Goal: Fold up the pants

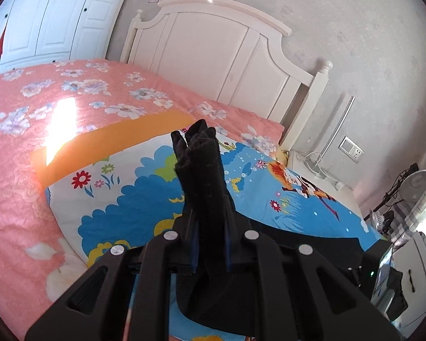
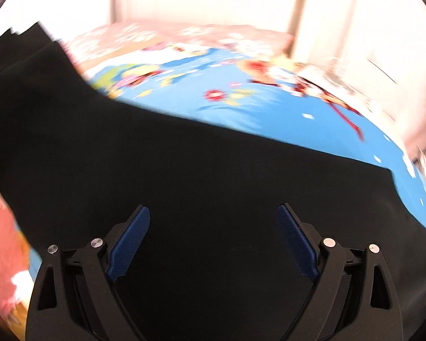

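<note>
The black pants (image 2: 184, 164) lie spread across a blue cartoon bedsheet (image 2: 213, 108). In the left wrist view my left gripper (image 1: 210, 213) is shut on a bunched end of the pants (image 1: 201, 159), which sticks up between the fingers above the bed. More black cloth (image 1: 312, 236) trails to the right behind it. In the right wrist view my right gripper (image 2: 213, 216) is open and empty, its blue pads (image 2: 130, 241) wide apart just over the flat black cloth. That view is blurred by motion.
A pink flowered blanket (image 1: 42, 113) covers the left of the bed. A white headboard (image 1: 213, 56) stands at the far end. A white nightstand with cables (image 1: 321, 167) is on the right, with a fan (image 1: 420, 184) and equipment beyond.
</note>
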